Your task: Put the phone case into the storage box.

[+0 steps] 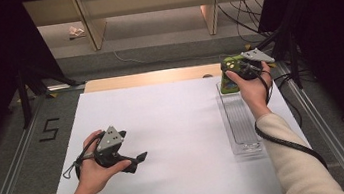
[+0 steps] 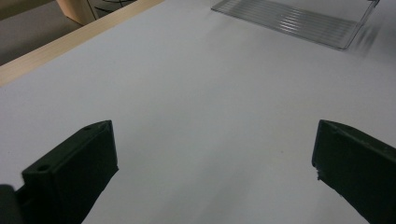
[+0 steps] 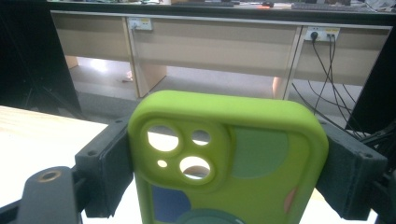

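Note:
A lime-green phone case [image 3: 243, 154] with camera cut-outs and coloured patches stands upright between the black pads [image 3: 109, 163] of my right gripper [image 3: 231, 149], which is shut on its two long sides. From above, the right gripper [image 1: 231, 75] holds the phone case [image 1: 229, 83] at the far end of a clear ribbed tray [image 1: 240, 118] on the right of the white table. My left gripper [image 1: 137, 162] hovers low over the near left of the table, its jaws wide open with nothing between them. The left gripper [image 2: 215, 158] looks across bare white surface toward the tray [image 2: 289, 21].
The white table top [image 1: 174, 127] has a wooden strip [image 1: 147, 78] along its far edge. Metal rails [image 1: 12, 163] run down both sides. Beyond stand desk legs [image 1: 92, 26] and hanging cables [image 1: 242, 12]. A "5" mark [image 1: 49, 129] is on the floor at left.

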{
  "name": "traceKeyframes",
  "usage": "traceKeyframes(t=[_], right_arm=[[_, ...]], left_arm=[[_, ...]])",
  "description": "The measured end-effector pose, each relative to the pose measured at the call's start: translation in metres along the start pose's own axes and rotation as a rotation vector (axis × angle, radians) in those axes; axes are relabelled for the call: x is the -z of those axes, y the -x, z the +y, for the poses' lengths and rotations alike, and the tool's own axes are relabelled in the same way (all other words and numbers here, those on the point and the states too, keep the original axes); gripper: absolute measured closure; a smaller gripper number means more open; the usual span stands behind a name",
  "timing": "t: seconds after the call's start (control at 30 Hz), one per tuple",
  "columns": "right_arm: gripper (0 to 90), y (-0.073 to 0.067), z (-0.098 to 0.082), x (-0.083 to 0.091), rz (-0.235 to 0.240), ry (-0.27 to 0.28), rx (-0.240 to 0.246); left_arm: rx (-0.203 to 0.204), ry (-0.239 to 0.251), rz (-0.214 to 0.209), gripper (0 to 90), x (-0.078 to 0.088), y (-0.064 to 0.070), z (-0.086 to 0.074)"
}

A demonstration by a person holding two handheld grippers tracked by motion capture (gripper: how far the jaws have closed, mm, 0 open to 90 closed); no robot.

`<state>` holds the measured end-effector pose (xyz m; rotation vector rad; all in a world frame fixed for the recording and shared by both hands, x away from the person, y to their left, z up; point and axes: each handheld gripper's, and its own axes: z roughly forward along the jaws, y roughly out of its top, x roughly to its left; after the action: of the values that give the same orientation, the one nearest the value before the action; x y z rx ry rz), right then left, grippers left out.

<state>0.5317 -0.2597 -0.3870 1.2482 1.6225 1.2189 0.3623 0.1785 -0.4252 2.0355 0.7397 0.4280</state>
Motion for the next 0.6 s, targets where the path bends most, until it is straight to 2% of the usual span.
traceKeyframes(t=[0.6], right_arm=[[17.1,0.0015,-0.0016,-0.0093,-0.015,-0.023,0.004]], left_arm=[[0.0,-0.002,-0.003,0.0,-0.0001,0.0,-0.0001]])
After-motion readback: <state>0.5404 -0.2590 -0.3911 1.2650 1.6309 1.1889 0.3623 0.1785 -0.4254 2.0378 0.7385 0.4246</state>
